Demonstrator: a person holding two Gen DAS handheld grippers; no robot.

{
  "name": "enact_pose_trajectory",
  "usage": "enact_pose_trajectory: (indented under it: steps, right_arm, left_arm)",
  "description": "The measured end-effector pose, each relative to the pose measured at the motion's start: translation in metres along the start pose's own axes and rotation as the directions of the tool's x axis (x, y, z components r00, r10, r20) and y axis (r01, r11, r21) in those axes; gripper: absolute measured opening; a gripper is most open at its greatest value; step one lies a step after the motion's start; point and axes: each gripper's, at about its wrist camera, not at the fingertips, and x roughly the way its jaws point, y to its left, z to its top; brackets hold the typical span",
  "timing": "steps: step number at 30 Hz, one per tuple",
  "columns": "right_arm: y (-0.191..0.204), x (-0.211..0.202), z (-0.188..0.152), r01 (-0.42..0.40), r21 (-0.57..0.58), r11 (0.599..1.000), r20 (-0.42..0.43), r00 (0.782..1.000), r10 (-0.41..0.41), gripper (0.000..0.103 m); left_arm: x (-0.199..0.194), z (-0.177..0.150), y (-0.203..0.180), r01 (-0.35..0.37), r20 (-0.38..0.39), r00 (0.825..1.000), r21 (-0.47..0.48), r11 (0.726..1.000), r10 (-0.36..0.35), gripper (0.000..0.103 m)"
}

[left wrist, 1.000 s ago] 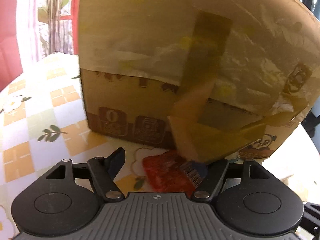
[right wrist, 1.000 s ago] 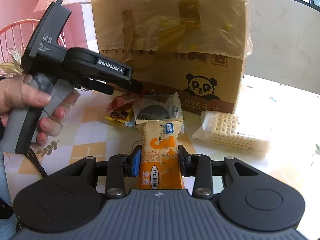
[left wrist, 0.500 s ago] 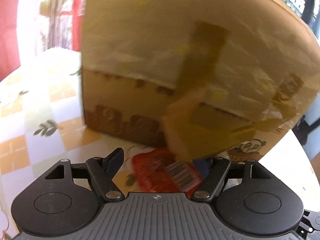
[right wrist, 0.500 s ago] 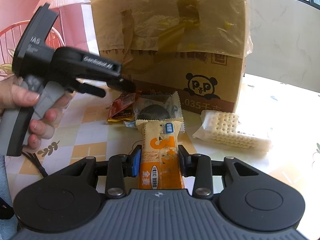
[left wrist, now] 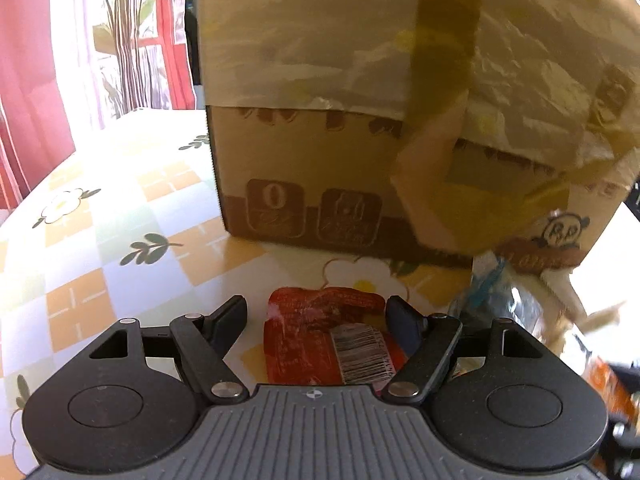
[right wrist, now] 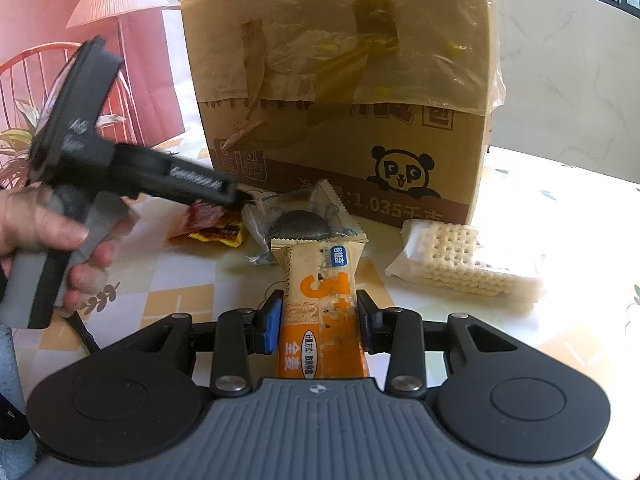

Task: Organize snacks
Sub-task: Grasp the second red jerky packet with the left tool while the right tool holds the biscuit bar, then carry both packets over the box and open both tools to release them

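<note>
Checked table (right wrist: pixel 188 304), big box (right wrist: pixel 400 184) at the back. Left gripper (left wrist: pixel 316 316) spread wide around red packet (left wrist: pixel 320 344), not pinching, packet flat on table near box. Clear cookie pack (right wrist: pixel 300 220) next. Right gripper (right wrist: pixel 318 320) pinching orange bar (right wrist: pixel 320 300). Cracker pack (right wrist: pixel 460 256) lying far right.

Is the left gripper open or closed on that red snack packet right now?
Open. The left gripper straddles the red packet lying flat on the tablecloth, with a clear gap beside the left finger.
</note>
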Motion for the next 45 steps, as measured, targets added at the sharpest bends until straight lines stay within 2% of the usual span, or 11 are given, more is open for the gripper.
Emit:
enact_pose_trajectory:
  steps: [6, 10, 14, 18, 19, 22, 26, 45]
  right_arm:
    - [0.000, 0.000, 0.000, 0.001, -0.001, 1.000, 0.000, 1.000, -0.001, 0.039]
    - [0.000, 0.000, 0.000, -0.001, 0.000, 1.000, 0.000, 1.000, 0.001, 0.039]
    - [0.000, 0.000, 0.000, -0.001, 0.001, 1.000, -0.001, 1.000, 0.001, 0.039]
    - [-0.001, 0.000, 0.000, -0.002, 0.001, 1.000, -0.001, 1.000, 0.002, 0.039]
    - [-0.001, 0.000, 0.000, -0.002, 0.001, 1.000, -0.001, 1.000, 0.002, 0.039]
    - [-0.001, 0.000, 0.000, -0.002, 0.001, 1.000, -0.001, 1.000, 0.002, 0.039]
    - [-0.002, 0.000, 0.000, -0.005, 0.006, 1.000, -0.001, 1.000, 0.005, 0.039]
    - [0.001, -0.004, 0.001, 0.012, -0.009, 1.000, 0.001, 1.000, -0.012, 0.038]
  left_arm:
    - [0.000, -0.002, 0.012, -0.006, -0.011, 1.000, -0.017, 1.000, 0.006, 0.078]
    - [-0.003, -0.011, 0.012, 0.004, -0.013, 1.000, 0.018, 1.000, -0.004, 0.078]
    - [-0.010, -0.019, 0.014, -0.014, 0.005, 1.000, 0.056, 0.998, 0.014, 0.068]
    - [-0.018, -0.024, 0.017, -0.008, 0.022, 1.000, 0.068, 0.998, 0.006, 0.066]
    - [-0.019, -0.024, 0.018, -0.005, 0.025, 1.000, 0.066, 0.998, 0.003, 0.064]
    - [-0.022, -0.023, 0.020, 0.015, 0.036, 0.999, 0.066, 0.998, -0.017, 0.044]
    - [-0.024, -0.025, 0.024, 0.029, 0.037, 0.999, 0.052, 0.998, -0.031, 0.036]
    - [-0.075, -0.023, 0.026, 0.092, 0.145, 0.984, 0.069, 0.993, -0.101, 0.035]
